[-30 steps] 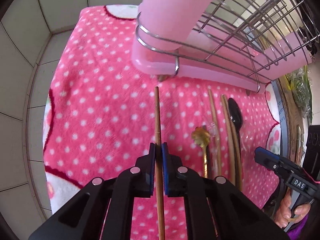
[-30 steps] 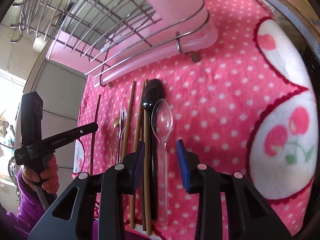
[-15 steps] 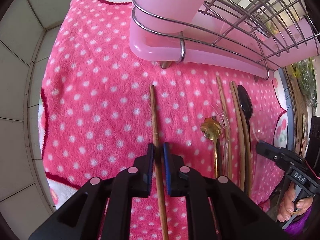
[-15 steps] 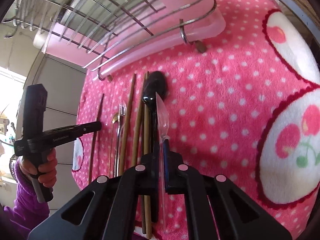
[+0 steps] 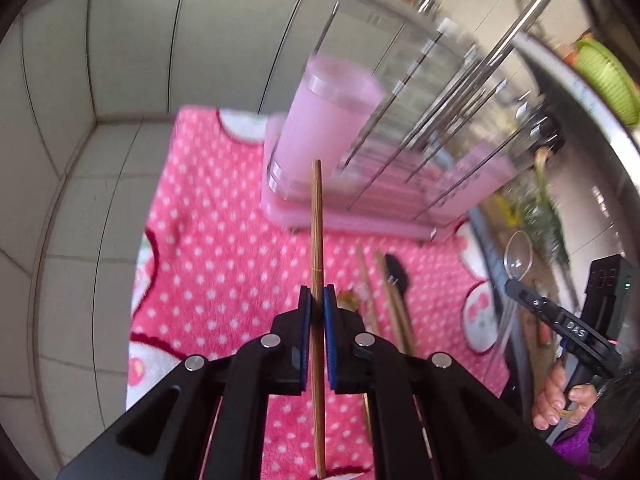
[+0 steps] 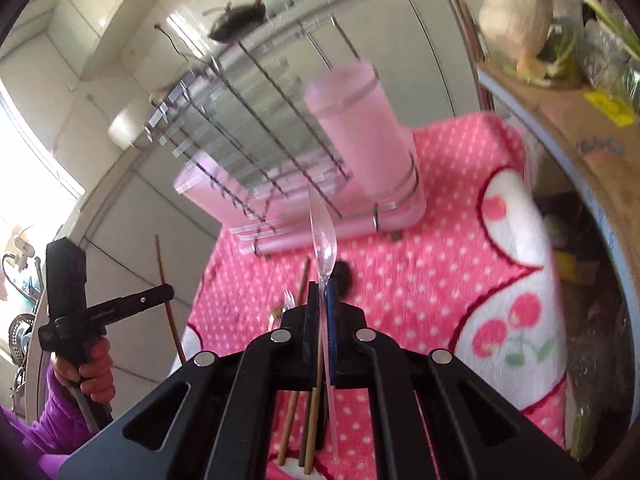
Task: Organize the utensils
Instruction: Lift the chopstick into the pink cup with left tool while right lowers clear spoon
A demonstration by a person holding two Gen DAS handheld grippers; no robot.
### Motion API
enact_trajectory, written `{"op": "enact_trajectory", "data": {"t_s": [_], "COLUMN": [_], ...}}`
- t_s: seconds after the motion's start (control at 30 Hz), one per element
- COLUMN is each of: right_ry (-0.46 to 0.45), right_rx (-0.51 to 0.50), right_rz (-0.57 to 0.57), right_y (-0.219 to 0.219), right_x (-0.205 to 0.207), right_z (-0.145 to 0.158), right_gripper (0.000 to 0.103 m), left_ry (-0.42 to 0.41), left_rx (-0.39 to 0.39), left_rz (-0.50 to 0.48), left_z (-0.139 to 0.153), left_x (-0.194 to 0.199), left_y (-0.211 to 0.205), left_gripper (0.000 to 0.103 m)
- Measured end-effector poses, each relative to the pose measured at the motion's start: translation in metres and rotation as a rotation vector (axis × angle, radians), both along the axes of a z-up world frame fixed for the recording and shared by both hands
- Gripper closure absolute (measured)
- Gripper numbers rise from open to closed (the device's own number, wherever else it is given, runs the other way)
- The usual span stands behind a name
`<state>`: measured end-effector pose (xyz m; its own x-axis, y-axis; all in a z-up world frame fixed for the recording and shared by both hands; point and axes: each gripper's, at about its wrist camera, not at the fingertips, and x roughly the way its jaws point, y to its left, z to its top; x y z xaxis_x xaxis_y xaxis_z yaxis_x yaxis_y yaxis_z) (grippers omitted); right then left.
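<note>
Left gripper (image 5: 316,300) is clamped tight on a wooden chopstick (image 5: 316,216), blue pads pressed to both sides of it. The stick runs straight out between the fingers, its far tip in front of the pink utensil cup (image 5: 324,128); whether the tip touches the cup, cannot tell. The stick is lifted clear of the pink polka-dot towel (image 5: 208,248).

Right gripper (image 6: 323,300) is pinched closed on the handle of a clear plastic spoon (image 6: 323,236), bowl pointing up and away toward the wire dish rack (image 6: 256,136). The same spoon shows in the left wrist view at far right, bowl up above the other gripper's finger.

The pink cup sits in a wire ring at one end of the rack: the left end in the left wrist view, the right end in the right wrist view. The rack stands on a pink drip tray (image 6: 304,236) at the far side of the towel.

Remaining utensils lie on the towel, near the rack's front edge: wooden chopsticks (image 5: 390,292), a black spoon (image 5: 397,274), a clear plastic fork (image 6: 289,300), partly hidden behind the right gripper, and a gold spoon (image 5: 347,300) mostly hidden behind the left gripper's fingers. All lie side by side, lengthwise toward the rack.

Grey tiled wall (image 5: 120,60) sits to the left and behind. A cabbage (image 6: 516,16) rests on a shelf at upper right in the right wrist view.
</note>
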<state>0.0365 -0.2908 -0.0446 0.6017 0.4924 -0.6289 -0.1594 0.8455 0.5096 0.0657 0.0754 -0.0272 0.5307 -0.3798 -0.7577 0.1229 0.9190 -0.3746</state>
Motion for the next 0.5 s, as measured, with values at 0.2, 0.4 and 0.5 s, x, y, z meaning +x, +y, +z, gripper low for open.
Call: {"op": "enact_trajectory", "data": {"t_s": [0.2, 0.4, 0.5], "right_ry": [-0.171, -0.367, -0.477], "right_rx": [-0.011, -0.023, -0.018], "right_rz": [-0.052, -0.118, -0.148], "right_y": [0.001, -0.005, -0.007], "right_x": [0.008, 0.031, 0.044], "right_z": [0.044, 0.1, 0.122], "right_gripper": [0.099, 0.099, 0.099], "left_ry": [-0.238, -0.429, -0.503], "left_rx": [-0.064, -0.088, -0.085], "left_rz": [0.044, 0.078, 0.095], "left_z": [0.074, 0.143, 0.17], "left_x": [-0.016, -0.013, -0.003], "left_y": [0.006, 0.005, 0.003], "left_gripper": [0.097, 0.097, 0.097]}}
